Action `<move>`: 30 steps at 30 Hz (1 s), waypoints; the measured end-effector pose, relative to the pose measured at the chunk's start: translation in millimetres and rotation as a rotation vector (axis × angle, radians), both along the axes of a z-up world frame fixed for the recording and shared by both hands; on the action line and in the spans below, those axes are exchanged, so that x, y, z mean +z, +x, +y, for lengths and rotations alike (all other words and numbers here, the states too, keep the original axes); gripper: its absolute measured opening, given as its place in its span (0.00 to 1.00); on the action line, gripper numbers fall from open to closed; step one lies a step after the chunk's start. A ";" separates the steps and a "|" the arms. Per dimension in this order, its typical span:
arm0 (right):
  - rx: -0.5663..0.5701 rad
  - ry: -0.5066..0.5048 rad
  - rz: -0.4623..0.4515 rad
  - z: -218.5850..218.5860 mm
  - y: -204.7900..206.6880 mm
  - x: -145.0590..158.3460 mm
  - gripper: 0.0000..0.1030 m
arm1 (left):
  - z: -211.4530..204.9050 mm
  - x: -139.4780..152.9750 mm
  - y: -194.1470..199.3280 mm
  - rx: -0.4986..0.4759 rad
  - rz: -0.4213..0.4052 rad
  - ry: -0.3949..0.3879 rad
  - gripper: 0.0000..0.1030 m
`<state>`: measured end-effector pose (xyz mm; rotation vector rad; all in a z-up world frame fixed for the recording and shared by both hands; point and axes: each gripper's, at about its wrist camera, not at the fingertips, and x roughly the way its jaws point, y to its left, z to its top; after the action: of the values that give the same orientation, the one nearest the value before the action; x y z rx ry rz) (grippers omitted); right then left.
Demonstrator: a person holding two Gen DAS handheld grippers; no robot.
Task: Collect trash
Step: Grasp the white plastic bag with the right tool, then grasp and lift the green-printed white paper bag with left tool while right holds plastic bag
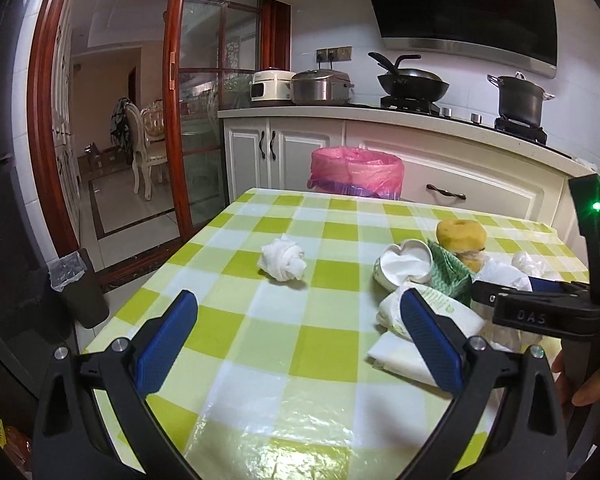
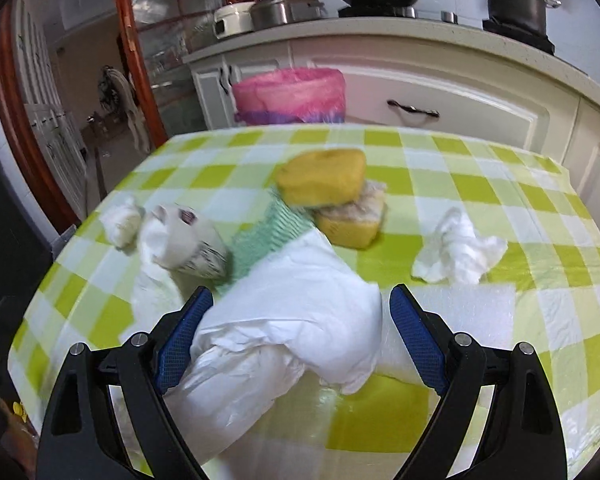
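Observation:
On the green-checked table [image 1: 268, 364], a crumpled white tissue [image 1: 283, 259] lies ahead of my left gripper [image 1: 300, 312], which is open and holds nothing. To its right sits a pile: a paper cup [image 1: 404, 266], a green cloth [image 1: 452, 276], a yellow sponge [image 1: 462, 234] and a white wrapper [image 1: 448, 312]. My right gripper [image 2: 302, 312] is open, its fingers on either side of a white plastic bag [image 2: 300, 300]. Beyond the bag are stacked yellow sponges [image 2: 324, 182], the cup [image 2: 196, 244] and another tissue [image 2: 460, 252].
A pink-lined bin [image 1: 356, 174] stands on the floor past the table's far edge, in front of white cabinets [image 1: 480, 184]. A small dark bin [image 1: 76, 284] sits on the floor at left. A white foam sheet [image 2: 460, 304] lies right of the bag.

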<state>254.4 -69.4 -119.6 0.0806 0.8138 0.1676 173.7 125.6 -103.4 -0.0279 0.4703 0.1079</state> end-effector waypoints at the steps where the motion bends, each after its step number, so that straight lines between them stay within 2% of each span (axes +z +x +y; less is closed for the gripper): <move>1: 0.000 -0.004 0.003 -1.9 0.3 -2.4 0.82 | -2.8 -1.4 0.2 -0.004 0.004 0.003 0.95; 2: 0.004 -0.010 0.005 -3.7 0.6 -5.3 0.80 | -5.5 -2.7 0.9 -0.009 0.008 0.002 0.95; 3: 0.010 -0.014 0.005 -5.1 0.5 -7.2 0.67 | -8.8 -4.2 2.3 -0.016 0.015 -0.002 0.95; 4: 0.028 -0.004 0.010 -7.5 0.5 -9.1 0.63 | -11.3 -5.1 2.6 -0.021 0.019 -0.003 0.95; 8: 0.065 0.023 -0.011 -14.1 -6.1 -4.8 0.52 | -25.4 -8.2 7.6 -0.050 0.040 -0.013 0.95; 18: 0.119 0.084 -0.173 -61.8 -40.2 39.4 0.51 | -73.4 -16.8 26.5 -0.062 0.090 -0.059 0.95; 22: 0.129 0.083 -0.194 -80.1 -51.4 45.2 0.51 | -94.0 -22.2 35.3 -0.042 0.105 -0.073 0.95; 27: 0.128 0.102 -0.199 -97.3 -58.5 43.3 0.51 | -114.3 -21.8 51.9 -0.029 0.114 -0.021 0.92; 30: 0.121 0.128 -0.206 -105.4 -58.4 43.7 0.51 | -114.2 -23.5 64.7 -0.003 0.138 -0.030 0.91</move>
<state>195.9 -174.8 -76.0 0.1330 0.6024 0.3368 238.4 11.4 -126.9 -0.0495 0.6097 0.1003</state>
